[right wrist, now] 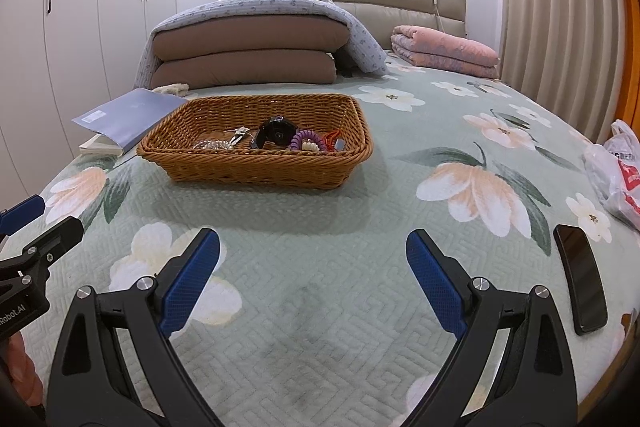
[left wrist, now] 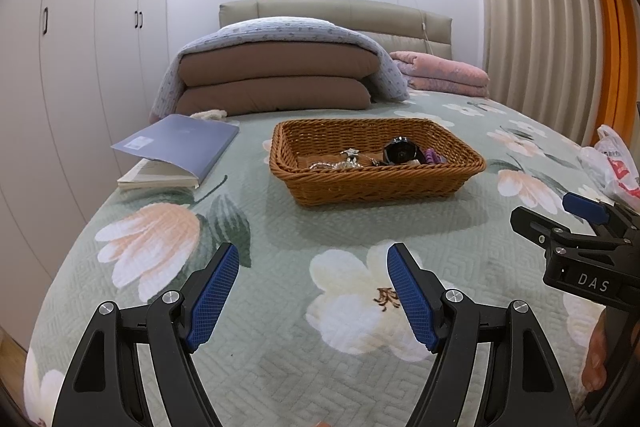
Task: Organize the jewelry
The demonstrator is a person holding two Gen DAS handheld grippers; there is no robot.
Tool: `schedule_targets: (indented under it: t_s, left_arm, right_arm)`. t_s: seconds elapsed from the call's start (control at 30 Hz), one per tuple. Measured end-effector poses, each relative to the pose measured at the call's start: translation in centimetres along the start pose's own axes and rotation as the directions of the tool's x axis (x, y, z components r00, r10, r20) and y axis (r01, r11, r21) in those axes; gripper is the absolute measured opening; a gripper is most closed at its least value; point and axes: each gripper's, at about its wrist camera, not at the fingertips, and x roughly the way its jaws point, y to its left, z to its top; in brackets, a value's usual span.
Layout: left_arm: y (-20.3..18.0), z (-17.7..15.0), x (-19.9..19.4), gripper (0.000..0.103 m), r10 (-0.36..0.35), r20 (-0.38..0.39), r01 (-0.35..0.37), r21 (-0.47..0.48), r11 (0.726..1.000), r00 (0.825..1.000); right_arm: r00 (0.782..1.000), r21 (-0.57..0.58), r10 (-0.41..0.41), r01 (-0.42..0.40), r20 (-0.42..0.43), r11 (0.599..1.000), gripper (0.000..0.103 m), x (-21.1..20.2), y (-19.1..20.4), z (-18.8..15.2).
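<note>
Nearest to me, low in each wrist view, my left gripper (left wrist: 312,291) and right gripper (right wrist: 312,279) hang released, blue pads spread wide with only the green floral quilted bedspread (right wrist: 320,307) between them. At the right edge of the right wrist view a black slab-shaped phone (right wrist: 580,279) lies flat on the spread, and above it a crumpled white plastic bag (right wrist: 620,175) is cut off by the frame. Nothing stands between my grippers and the brown woven wicker basket (right wrist: 256,171) mid-frame. Inside it sit a black round-faced watch (right wrist: 276,133), a purple coiled hair tie (right wrist: 306,139) and some silvery jewellery (right wrist: 216,143) too small to make out. Left of the basket a grey-blue open book (left wrist: 180,143) lies face down. Farther up, folded brown quilts (left wrist: 276,83) are stacked.
</note>
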Motion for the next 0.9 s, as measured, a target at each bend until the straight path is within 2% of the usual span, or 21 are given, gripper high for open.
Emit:
schedule_targets:
  t_s: [0.9]
  left_arm:
    - [0.12, -0.06, 0.01, 0.078, 0.014, 0.001, -0.014, 0.004, 1.000, 1.000]
  right_arm:
    - [1.000, -0.005, 0.014, -0.014, -0.025, 1.000, 0.095, 0.67, -0.08, -0.08]
